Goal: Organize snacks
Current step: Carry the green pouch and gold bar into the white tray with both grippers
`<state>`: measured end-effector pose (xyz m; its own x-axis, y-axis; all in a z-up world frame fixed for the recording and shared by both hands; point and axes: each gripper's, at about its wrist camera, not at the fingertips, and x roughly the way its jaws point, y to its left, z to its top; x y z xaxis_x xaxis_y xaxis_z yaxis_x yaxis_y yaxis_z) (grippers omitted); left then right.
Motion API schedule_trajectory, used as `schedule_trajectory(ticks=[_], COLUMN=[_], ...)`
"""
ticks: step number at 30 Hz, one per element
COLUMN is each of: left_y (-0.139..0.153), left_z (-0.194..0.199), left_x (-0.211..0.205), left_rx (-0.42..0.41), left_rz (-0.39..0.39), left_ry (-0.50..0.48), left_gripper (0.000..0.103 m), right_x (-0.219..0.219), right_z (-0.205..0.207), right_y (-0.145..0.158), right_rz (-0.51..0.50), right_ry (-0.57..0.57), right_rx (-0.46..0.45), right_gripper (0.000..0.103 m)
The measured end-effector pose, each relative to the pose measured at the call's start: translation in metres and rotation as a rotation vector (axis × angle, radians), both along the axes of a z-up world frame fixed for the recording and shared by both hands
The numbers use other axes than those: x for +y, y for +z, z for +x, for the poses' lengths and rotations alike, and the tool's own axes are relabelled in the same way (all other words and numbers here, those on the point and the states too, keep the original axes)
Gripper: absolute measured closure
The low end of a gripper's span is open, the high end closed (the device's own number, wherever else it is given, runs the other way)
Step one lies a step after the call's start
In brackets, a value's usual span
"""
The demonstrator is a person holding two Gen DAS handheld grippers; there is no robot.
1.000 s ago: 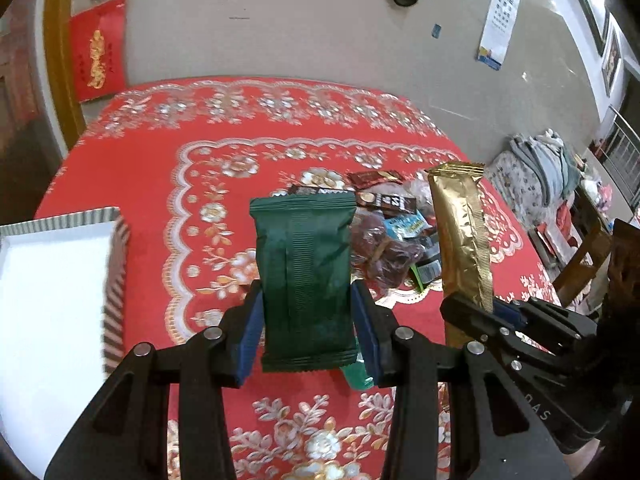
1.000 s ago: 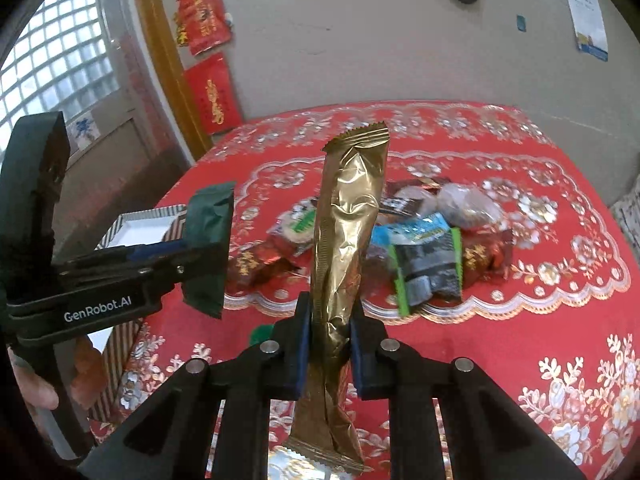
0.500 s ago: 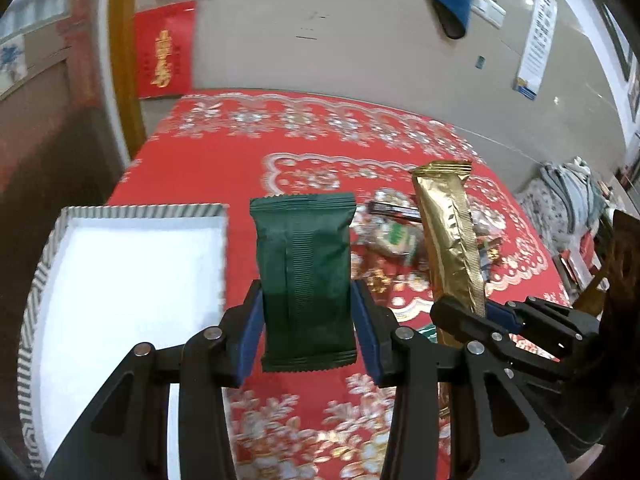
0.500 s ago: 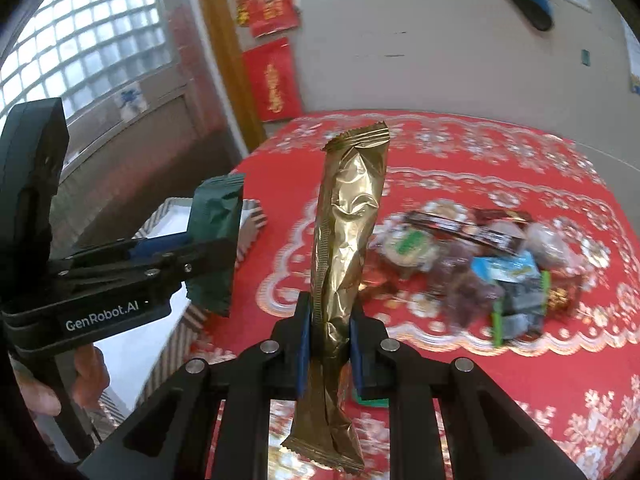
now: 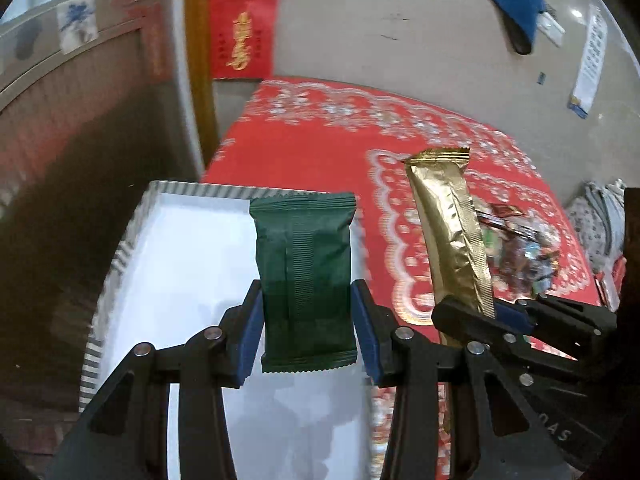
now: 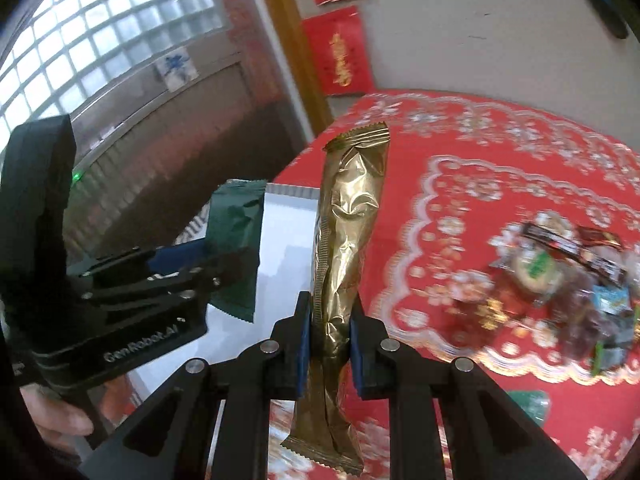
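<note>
A round table under a red cloth (image 5: 320, 140) with white floral borders stands against a grey wall hung with red banners (image 5: 243, 34). Seen from the left wrist, a white tray with a striped rim (image 5: 132, 236) sits at the near left edge of the table. The left gripper (image 5: 307, 332) is clamped on a dark green snack packet (image 5: 306, 280), its blue pads pressing the packet's two long sides; the packet stands upright over the tray's white floor. Just to the right, the right gripper (image 5: 486, 314) is closed on a long gold wrapper (image 5: 450, 232), which rises tilted over the cloth. Beyond it a blurred heap of mixed snacks (image 5: 520, 248) lies on the cloth

From the right wrist, a glass-block window (image 6: 104, 36) fills the upper left. The right gripper (image 6: 329, 340) pinches the gold wrapper (image 6: 348, 232) near its lower third, both ends sticking free. At left the left gripper (image 6: 192, 264) carries the green packet (image 6: 236, 232) in front of the tray (image 6: 280, 240), a person's fingers (image 6: 60, 412) under its handle. The snack heap (image 6: 560, 280) lies at right, and a small green packet (image 6: 528, 400) lies apart, nearer the camera
</note>
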<state>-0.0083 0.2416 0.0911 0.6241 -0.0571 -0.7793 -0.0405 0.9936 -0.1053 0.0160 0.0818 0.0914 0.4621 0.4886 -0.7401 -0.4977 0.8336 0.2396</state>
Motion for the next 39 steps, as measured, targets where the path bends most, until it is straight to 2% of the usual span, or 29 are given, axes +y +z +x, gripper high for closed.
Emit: schedule_trajectory(ticks=[9, 19, 22, 31, 34, 35, 37, 39], left_y=[-0.018, -0.054, -0.06, -0.068, -0.069, -0.069, -0.07, -0.068], left_z=[0.019, 0.038, 0.038, 0.045, 0.044, 0.042, 0.042, 0.039], left_x=[0.047, 0.072, 0.074, 0.084, 0.089, 0.09, 0.093, 0.094], left_rx=[0.06, 0.14, 0.148, 0.168, 0.17, 0.173, 0.184, 0.188], left_rz=[0.019, 0.027, 0.039, 0.075, 0.065, 0.06, 0.029, -0.004], left_ry=[0.084, 0.142, 0.153, 0.204, 0.219, 0.22, 0.226, 0.23], left_gripper=[0.062, 0.062, 0.062, 0.062, 0.062, 0.062, 0.058, 0.049], right_x=[0.053, 0.084, 0.09, 0.101, 0.102, 0.102, 0.099, 0.094], right_z=[0.032, 0.056, 0.055, 0.055, 0.055, 0.054, 0.052, 0.05], right_y=[-0.017, -0.062, -0.071, -0.073, -0.072, -0.07, -0.066, -0.061], right_rz=[0.087, 0.08, 0.054, 0.012, 0.024, 0.024, 0.02, 0.032], right_ry=[0.041, 0.019, 0.023, 0.047, 0.054, 0.053, 0.041, 0.034], right_rx=[0.146, 0.25, 0.249, 0.22, 0.22, 0.21, 0.18, 0.163], right_gripper=[0.086, 0.086, 0.086, 0.082, 0.079, 0.076, 0.063, 0.057])
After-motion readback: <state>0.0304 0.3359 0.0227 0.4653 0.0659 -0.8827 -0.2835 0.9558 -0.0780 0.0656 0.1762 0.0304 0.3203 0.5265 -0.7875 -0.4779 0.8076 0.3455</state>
